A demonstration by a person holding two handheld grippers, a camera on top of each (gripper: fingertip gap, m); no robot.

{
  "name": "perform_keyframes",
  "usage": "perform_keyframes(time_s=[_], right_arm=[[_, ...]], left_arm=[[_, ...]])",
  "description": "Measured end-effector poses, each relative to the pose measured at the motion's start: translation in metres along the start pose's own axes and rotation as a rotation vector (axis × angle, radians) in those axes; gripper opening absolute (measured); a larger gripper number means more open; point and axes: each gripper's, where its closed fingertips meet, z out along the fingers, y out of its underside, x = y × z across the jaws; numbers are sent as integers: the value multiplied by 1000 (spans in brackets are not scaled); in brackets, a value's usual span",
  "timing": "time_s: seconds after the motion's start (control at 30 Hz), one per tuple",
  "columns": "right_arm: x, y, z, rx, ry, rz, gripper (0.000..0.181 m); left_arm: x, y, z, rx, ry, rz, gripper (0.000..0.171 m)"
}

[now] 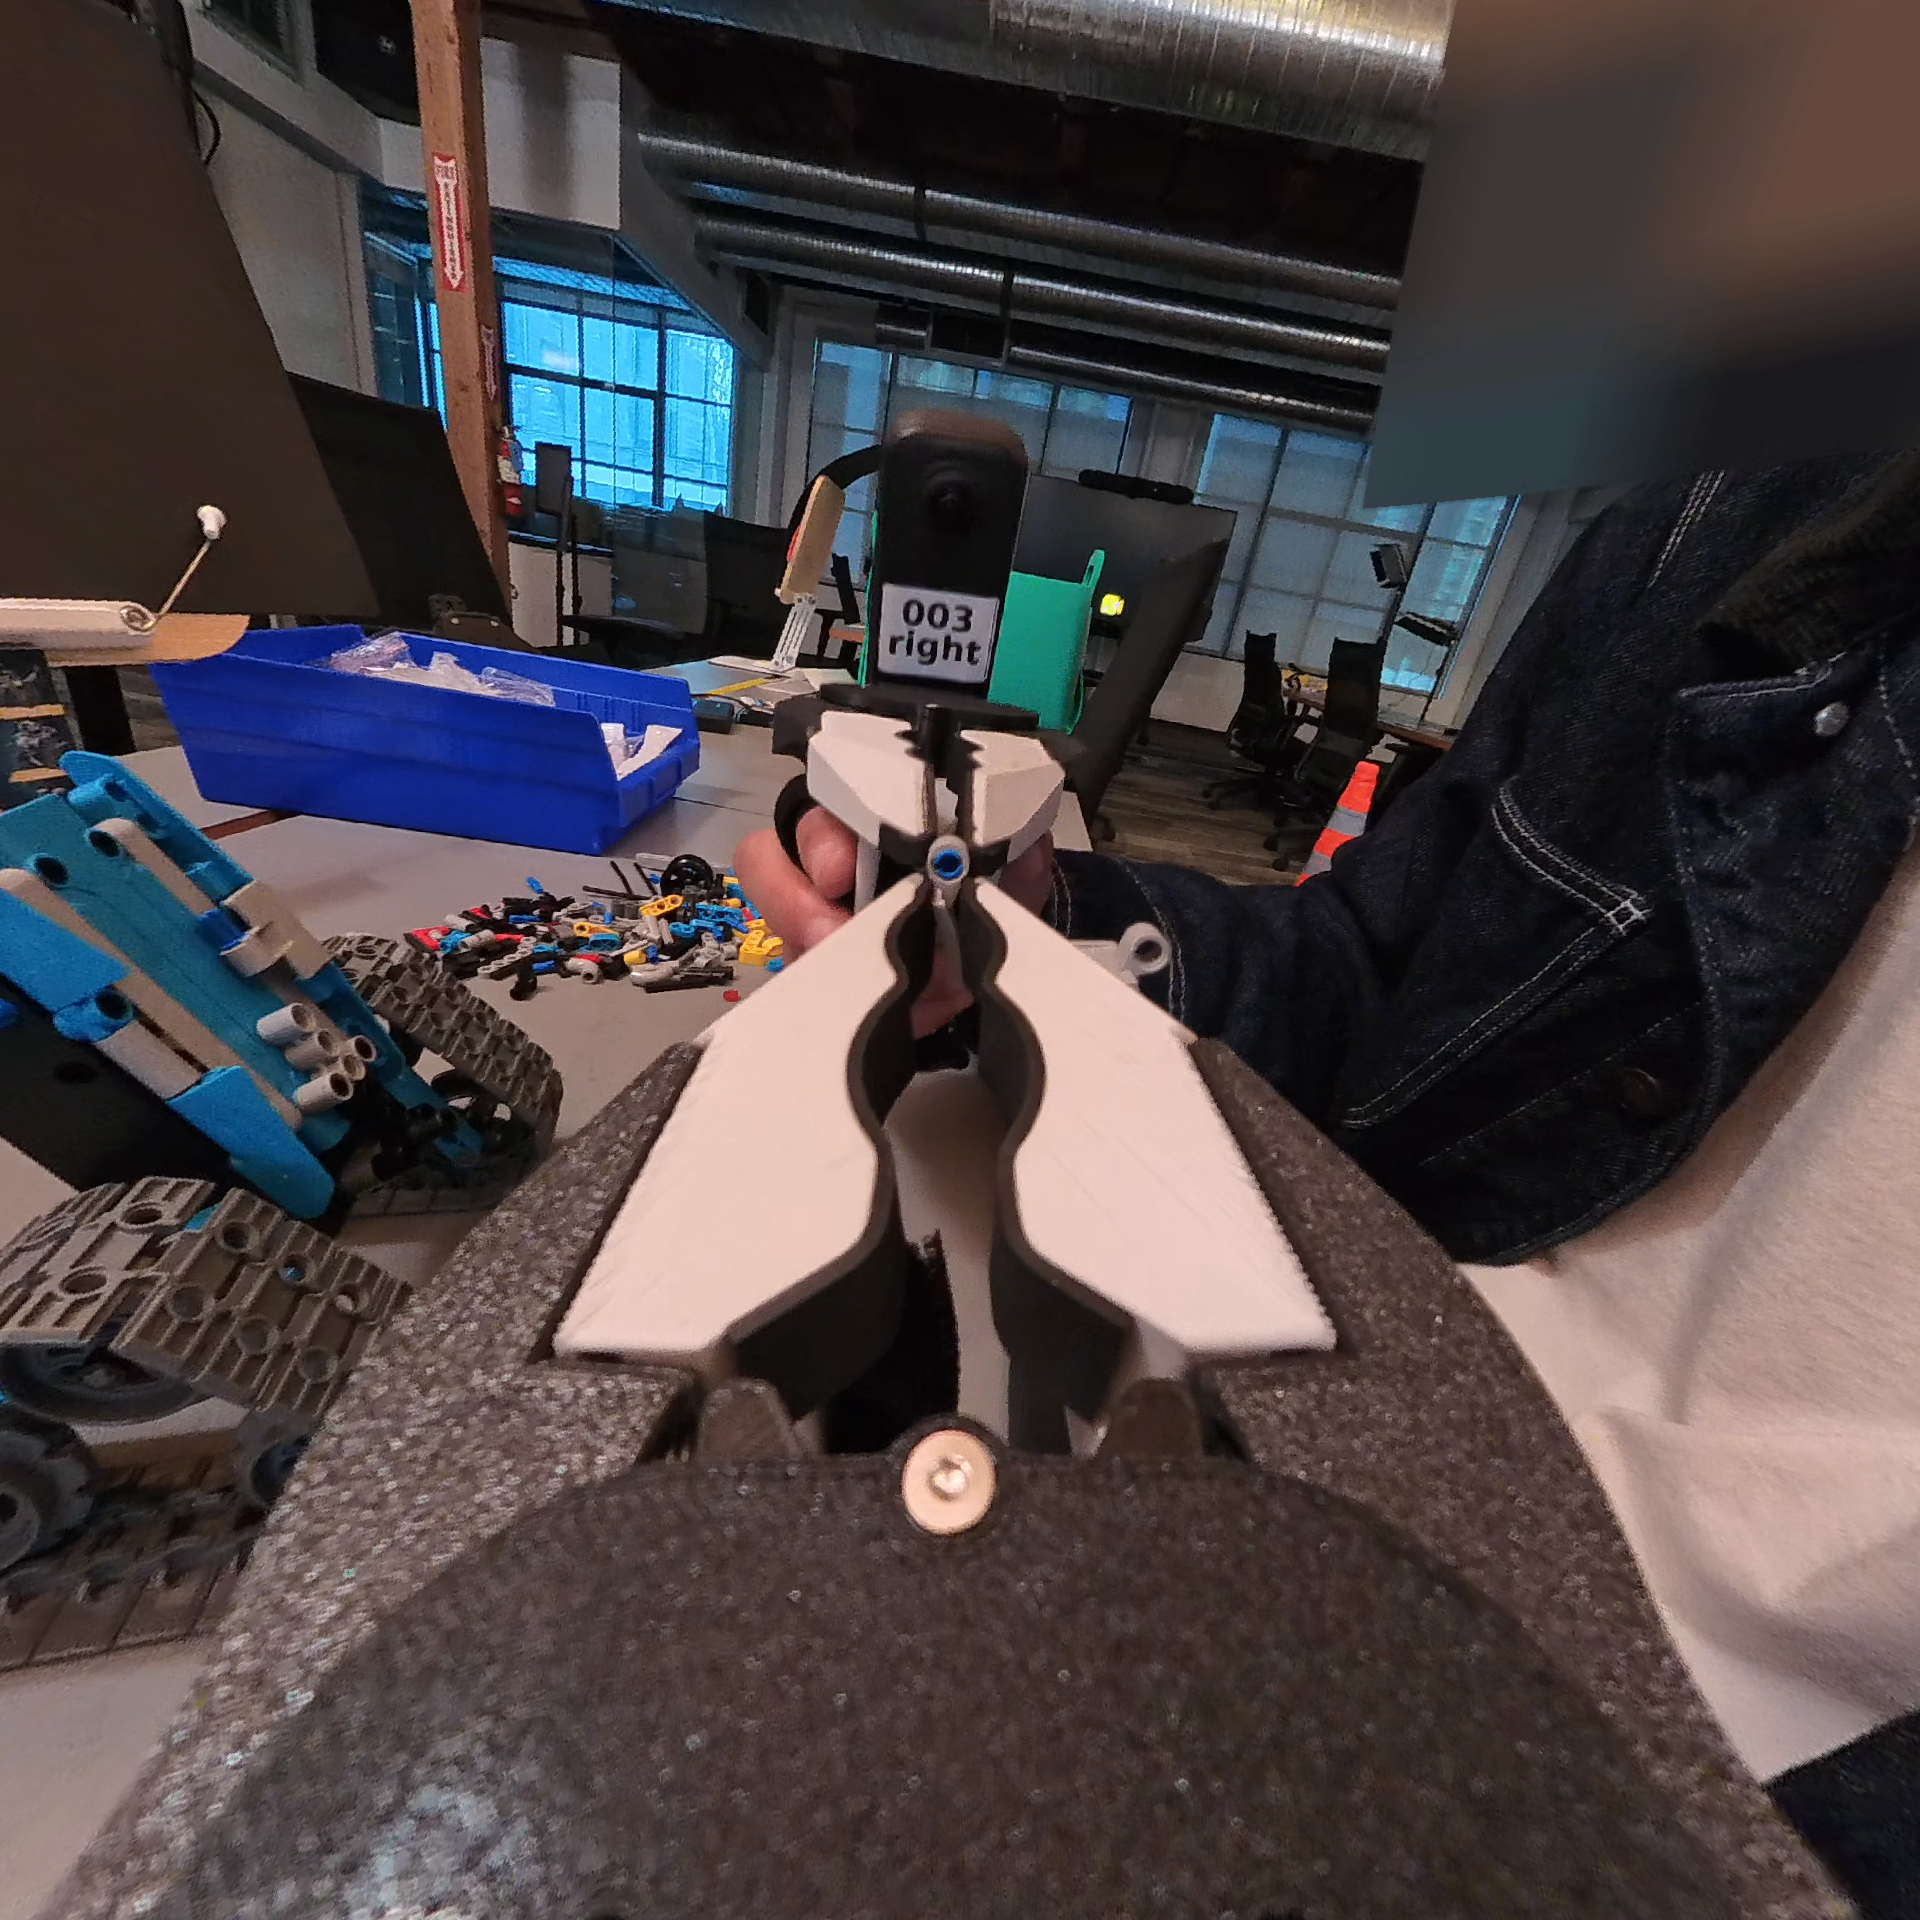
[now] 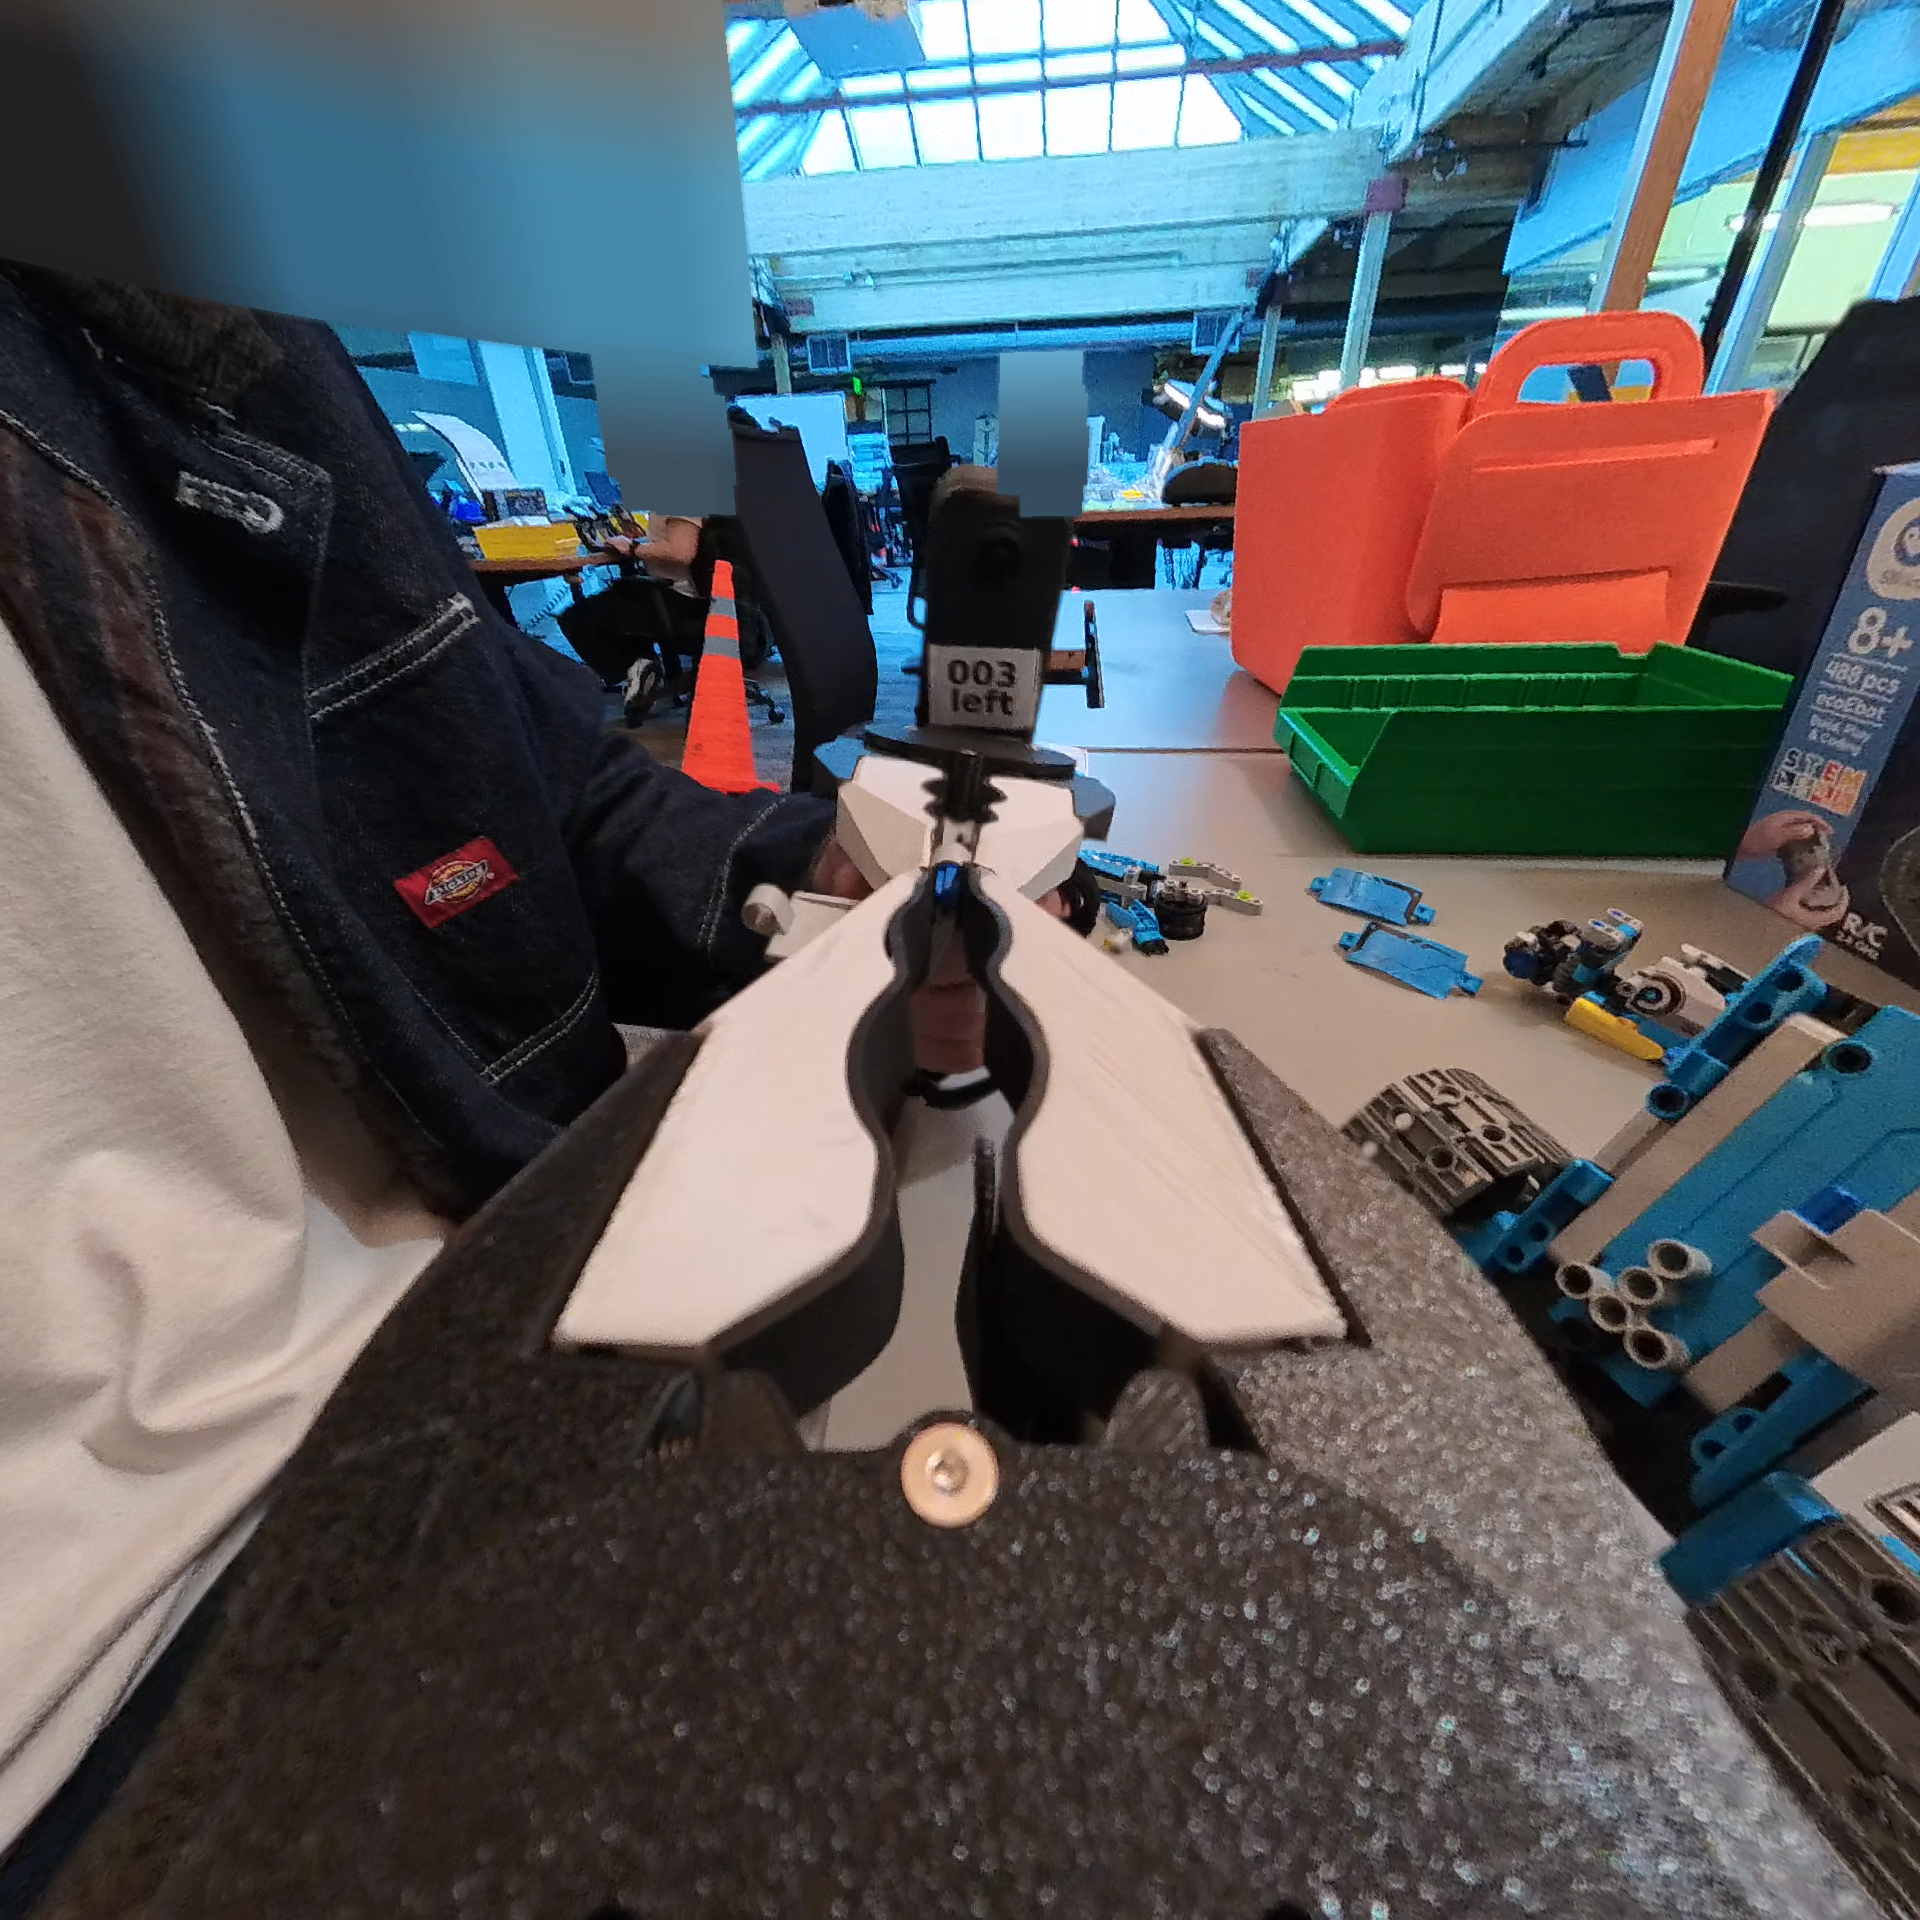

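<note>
Left gripper (image 1: 943, 878) and right gripper (image 2: 945, 883) met tip to tip at frame centre, both clamped on one small blue plastic pin (image 1: 945, 861).

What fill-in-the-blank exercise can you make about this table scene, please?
1. The left tool and the right tool meet tip to tip at a small part whose colour is ___.
2. In the left wrist view, the bin behind the loose pieces is ___.
3. In the right wrist view, the bin in front of the orange case is ___.

Missing words: blue; blue; green.
</note>
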Motion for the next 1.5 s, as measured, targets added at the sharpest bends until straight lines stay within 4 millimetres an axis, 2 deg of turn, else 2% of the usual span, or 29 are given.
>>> perform_keyframes(time_s=[0.2, 0.33, 0.53, 0.63, 0.67, 0.7, 0.73, 0.77, 0.8, 0.9, 0.97, 1.03, 1.07, 1.13, 1.2, 1.23, 1.3, 1.4, 1.5], right_arm=[[-16, -15, 6, 81, -43, -40, 4], [-3, -9, 5, -14, 62, -159, 0], [3, -1, 3, -61, 86, -165, 0], [4, -4, 3, -47, 85, -163, 0], [3, -9, 1, -10, 84, -152, 1], [6, -27, -13, 89, 84, -116, 0], [17, -48, -41, 198, 128, -82, 1], [25, -64, -68, 269, 170, -67, 0], [31, -61, -79, 221, 211, -93, 0], [45, -23, -74, 18, 240, -76, 1], [58, 5, -74, -141, 305, -119, 1], [62, 18, -74, -205, 330, -127, 1], [74, 29, -81, -278, 398, -133, 1], [99, 59, -114, -517, 556, -133, 2], [116, 89, -170, -801, 711, -118, 2], [120, 98, -199, -906, 782, -112, 3], [119, 113, -240, -1007, 846, -52, 3], [121, 118, -266, -1002, 899, -45, 3], [122, 115, -281, -1013, 941, -29, 18]], left_arm=[[19, -14, -1, 101, 176, -198, 2], [5, -11, -2, 82, 69, -130, 1], [-4, -3, -2, 28, 8, -88, 1], [-4, -6, -3, 44, -15, -63, 1], [-4, -15, -6, 95, -23, -57, 0], [-9, -33, -20, 211, -35, -82, 0], [-22, -53, -46, 350, -49, -176, 1], [-40, -61, -69, 440, -79, -260, 0], [-47, -61, -76, 447, -108, -268, 0], [-21, -31, -27, 206, -70, -114, 1], [-21, -20, -19, 130, -94, -72, 1], [-26, -10, -19, 80, -131, -65, 1], [-30, -4, -17, 44, -162, -59, 2], [-45, 17, -14, -77, -262, -20, 2], [-60, 38, -14, -204, -366, 31, 2], [-66, 47, -15, -262, -416, 66, 3], [-76, 61, -16, -367, -485, 144, 3], [-78, 73, -15, -446, -507, 211, 3], [-79, 74, -15, -451, -512, 209, 3]])
